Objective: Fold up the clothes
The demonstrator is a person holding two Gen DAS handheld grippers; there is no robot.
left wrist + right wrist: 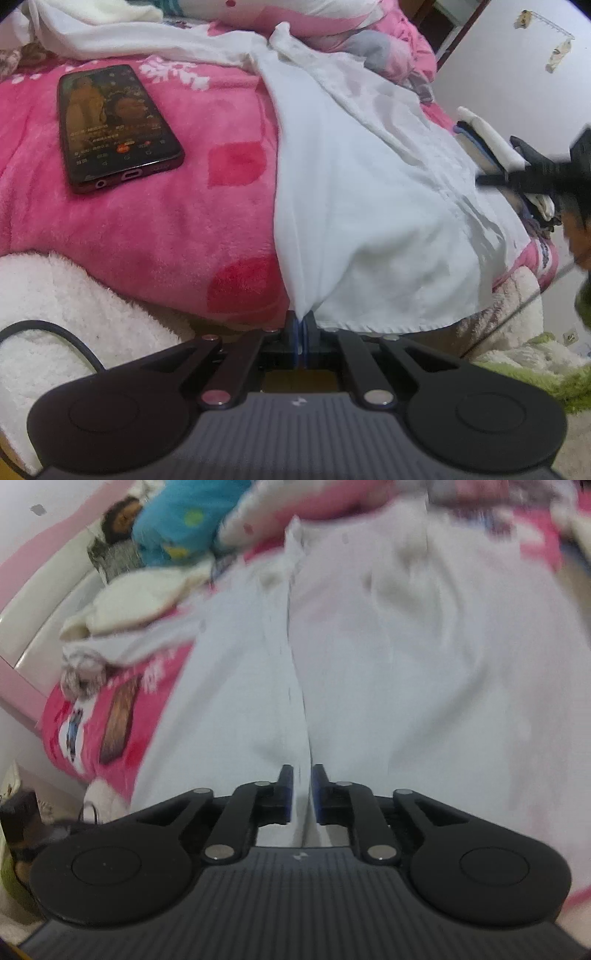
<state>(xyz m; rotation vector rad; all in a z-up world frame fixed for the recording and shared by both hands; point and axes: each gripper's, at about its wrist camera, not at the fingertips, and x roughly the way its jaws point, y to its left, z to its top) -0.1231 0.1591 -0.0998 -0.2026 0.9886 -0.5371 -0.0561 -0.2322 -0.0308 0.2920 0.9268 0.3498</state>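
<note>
A white shirt (369, 206) lies spread on a pink fleece blanket (166, 221), with its collar end far from me. My left gripper (303, 321) is shut on the shirt's near hem corner, and the cloth bunches into the blue pads. In the right wrist view the same white shirt (406, 664) fills the frame, blurred. My right gripper (303, 775) sits over the button placket with a narrow gap between its blue pads, and white cloth shows in that gap. The right gripper also appears at the far right of the left wrist view (546, 170).
A smartphone (110, 125) with a lit screen lies on the blanket left of the shirt. White fluffy bedding (66, 306) and a black cable (55, 332) are near left. More white cloth (110, 33) lies at the back. Pillows and a blue plush (173, 528) are far left.
</note>
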